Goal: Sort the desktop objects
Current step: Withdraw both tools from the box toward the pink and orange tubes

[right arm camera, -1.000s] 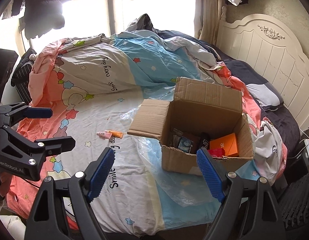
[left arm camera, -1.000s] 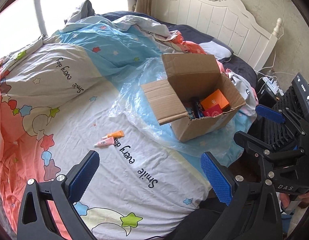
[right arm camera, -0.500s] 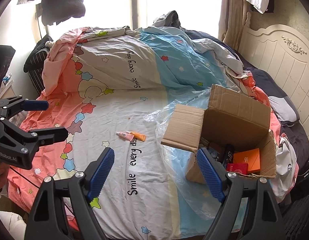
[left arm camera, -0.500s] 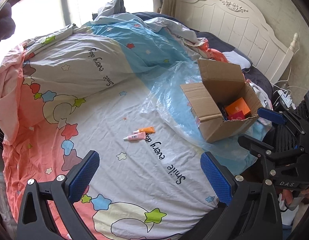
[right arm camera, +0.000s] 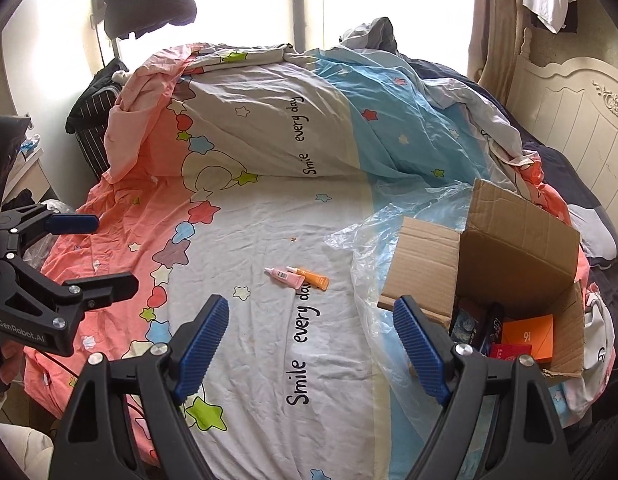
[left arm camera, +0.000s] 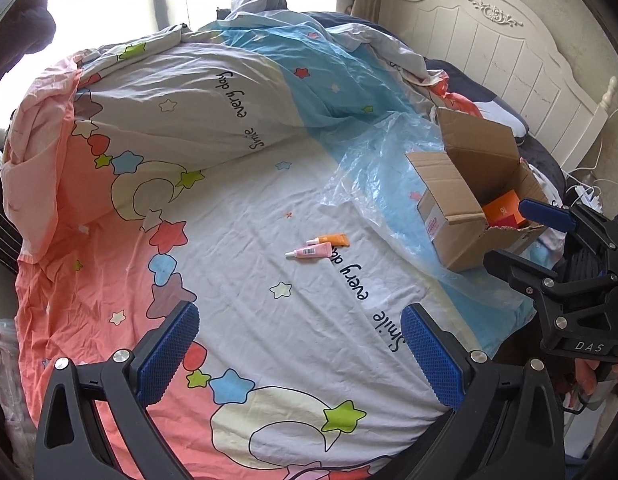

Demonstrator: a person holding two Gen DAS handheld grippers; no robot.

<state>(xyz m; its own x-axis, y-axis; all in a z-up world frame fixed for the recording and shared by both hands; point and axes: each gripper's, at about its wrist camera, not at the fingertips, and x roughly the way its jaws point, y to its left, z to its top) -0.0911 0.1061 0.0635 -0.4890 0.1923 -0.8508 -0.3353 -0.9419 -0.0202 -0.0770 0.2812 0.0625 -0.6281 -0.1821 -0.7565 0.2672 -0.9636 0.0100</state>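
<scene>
A pink tube [left arm camera: 311, 251] and an orange tube [left arm camera: 332, 239] lie side by side on the bed sheet; the right wrist view shows the pink tube [right arm camera: 286, 277] and the orange tube [right arm camera: 313, 279] too. An open cardboard box [left arm camera: 467, 184] stands to the right on clear plastic and holds an orange box [right arm camera: 528, 337] and other small packs. My left gripper [left arm camera: 299, 354] is open and empty, above the sheet short of the tubes. My right gripper [right arm camera: 309, 344] is open and empty, near the box's left flap.
A crumpled star-print quilt [left arm camera: 213, 92] is heaped at the back of the bed. A clear plastic sheet [right arm camera: 389, 240] lies under the cardboard box [right arm camera: 513, 264]. A white headboard [left arm camera: 505, 48] stands at the right. A dark striped bag [right arm camera: 97, 120] sits beside the bed at the left.
Both grippers have swung left, away from the box, so the tubes now sit near the middle of each view. Both stay open and empty.
</scene>
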